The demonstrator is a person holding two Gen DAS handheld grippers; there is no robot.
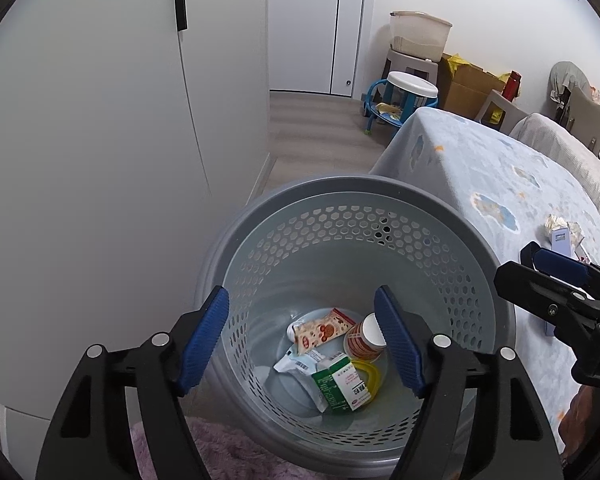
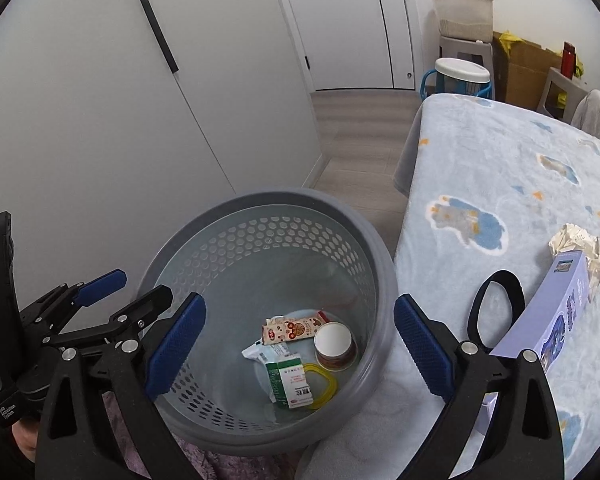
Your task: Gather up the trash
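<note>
There is one grey bin (image 1: 356,188) with a perforated wall, and it stands on the floor just beside the bench (image 2: 500,152), which is covered with a light blue blanket that has cloud patterns. Inside the bin I count five pieces of trash at the bottom: one beige snack wrapper (image 1: 322,330) with red print, one round cup (image 2: 334,346) with a white lid and orange-brown side, one green and white small box (image 2: 290,380), one yellow ring (image 2: 324,386) just beside that box, and one pale crumpled packet (image 1: 296,364) partly under the others. On the bench three things show near its right edge: one crumpled paper ball (image 2: 580,250), one long lilac box (image 2: 556,320) touching the paper, and one black loop strap (image 2: 500,304) just beside the box. There are two claws, both with blue pads. The left claw (image 1: 302,338) hangs above the bin with its jaws spread wide and nothing between them. The right claw (image 2: 298,346) is also spread wide and holds nothing; it looks down over the bin rim, with one finger on the bin side and the other over the edge of the bench. Each claw appears in the other's view at the border. A pink fluffy cloth (image 1: 228,452) lies at the near side of the bin.
</note>
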